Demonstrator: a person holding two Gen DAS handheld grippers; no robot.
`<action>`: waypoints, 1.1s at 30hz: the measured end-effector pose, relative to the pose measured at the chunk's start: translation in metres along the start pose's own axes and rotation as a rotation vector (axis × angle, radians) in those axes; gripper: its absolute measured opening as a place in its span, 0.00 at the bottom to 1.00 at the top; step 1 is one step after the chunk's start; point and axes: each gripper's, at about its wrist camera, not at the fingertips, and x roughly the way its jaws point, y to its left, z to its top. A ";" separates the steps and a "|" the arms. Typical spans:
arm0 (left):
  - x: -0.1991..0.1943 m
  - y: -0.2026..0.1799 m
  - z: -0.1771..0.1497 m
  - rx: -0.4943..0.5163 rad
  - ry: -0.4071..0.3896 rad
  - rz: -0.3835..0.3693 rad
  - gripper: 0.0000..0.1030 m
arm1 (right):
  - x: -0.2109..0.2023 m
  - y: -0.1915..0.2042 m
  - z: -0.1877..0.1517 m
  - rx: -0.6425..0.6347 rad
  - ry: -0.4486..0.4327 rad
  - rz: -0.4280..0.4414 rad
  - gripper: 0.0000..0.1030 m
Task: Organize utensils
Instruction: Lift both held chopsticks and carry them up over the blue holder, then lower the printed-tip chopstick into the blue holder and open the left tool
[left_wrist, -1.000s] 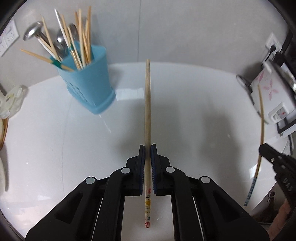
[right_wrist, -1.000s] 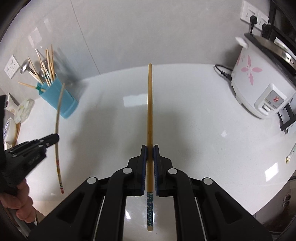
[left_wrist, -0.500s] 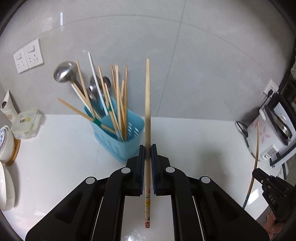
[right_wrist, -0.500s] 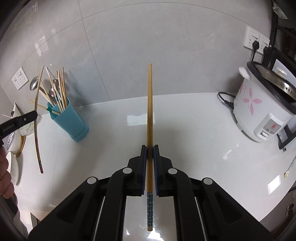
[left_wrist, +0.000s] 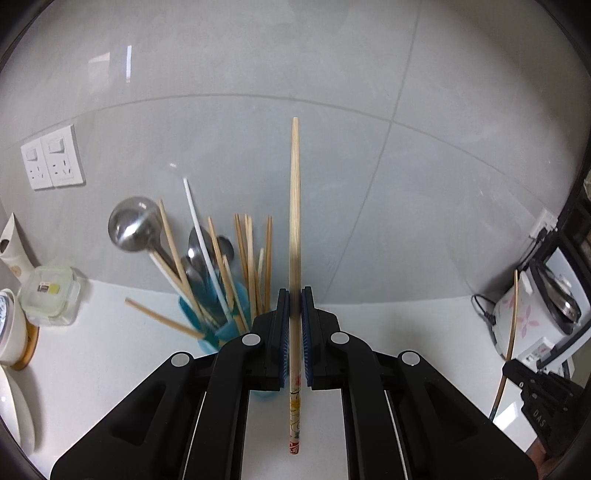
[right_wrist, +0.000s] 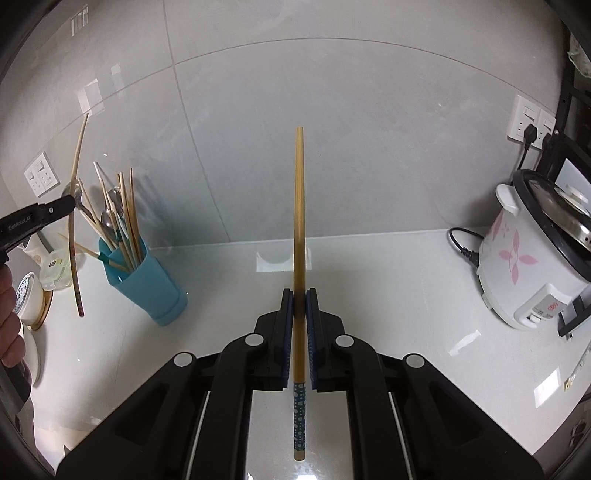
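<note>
the left gripper (left_wrist: 293, 314) is clamped on a pale chopstick (left_wrist: 294, 206), its printed end hanging back behind the pads and its thin tip pointing up and forward. the right gripper (right_wrist: 300, 314) is likewise clamped on a darker chopstick (right_wrist: 300, 206) with a blue dotted end.

just beyond the left gripper stands the blue holder (right_wrist: 146, 280), already crowded with chopsticks and spoons (left_wrist: 135, 225) that lean every way. the left chopstick sits just to the right of the holder's mouth; the right one is well to the right of it, over bare counter (right_wrist: 388, 280).

to drop the left stick in well, i judge it should be brought over the holder's mouth and tipped closer to upright, aimed at a gap on the holder's right side, lowered until well inside, then released. going in shallow risks knocking the splayed sticks. the right gripper should wait clear of the holder. far right of the holder, a rice cooker (right_wrist: 532, 258) is no obstacle.
</note>
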 end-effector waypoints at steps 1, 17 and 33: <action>0.002 0.001 0.004 0.000 -0.014 0.005 0.06 | 0.002 0.001 0.002 0.000 0.000 0.000 0.06; 0.065 0.013 -0.001 0.016 -0.080 0.050 0.06 | 0.032 0.008 0.001 -0.009 0.064 -0.001 0.06; 0.078 0.014 -0.011 0.022 -0.081 0.032 0.06 | 0.040 0.013 -0.001 -0.018 0.088 0.010 0.06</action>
